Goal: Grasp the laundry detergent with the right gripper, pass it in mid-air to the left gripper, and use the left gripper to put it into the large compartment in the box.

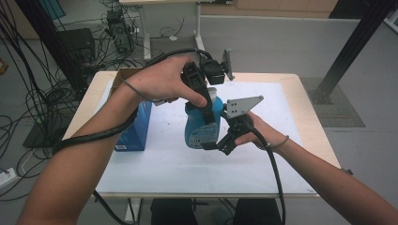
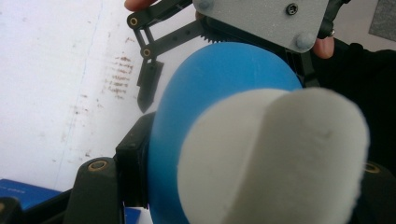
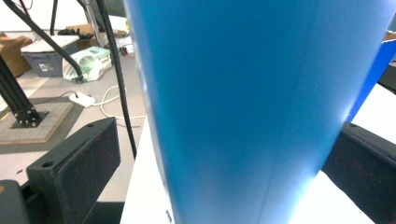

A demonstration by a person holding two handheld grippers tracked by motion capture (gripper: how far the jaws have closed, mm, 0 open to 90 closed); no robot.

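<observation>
A blue bottle (image 1: 202, 126) with a white cap (image 2: 275, 158) stands out in the middle of the white sheet (image 1: 286, 122). My left gripper (image 1: 206, 107) comes down from above and is shut on the bottle's top; in the left gripper view its jaws sit on either side of the neck under the cap. My right gripper (image 1: 214, 143) reaches in from the right at the bottle's lower part. In the right gripper view the blue bottle wall (image 3: 243, 107) fills the space between the spread jaws, with a small gap at the left jaw. One of its fingertips (image 2: 148, 88) stands just off the bottle.
A blue box (image 1: 137, 125) stands on the table's left side beside the bottle, with a brown cardboard box (image 1: 126, 73) behind it. The wooden table edge (image 1: 309, 117) runs along the right. Cables and equipment lie on the floor at the back left.
</observation>
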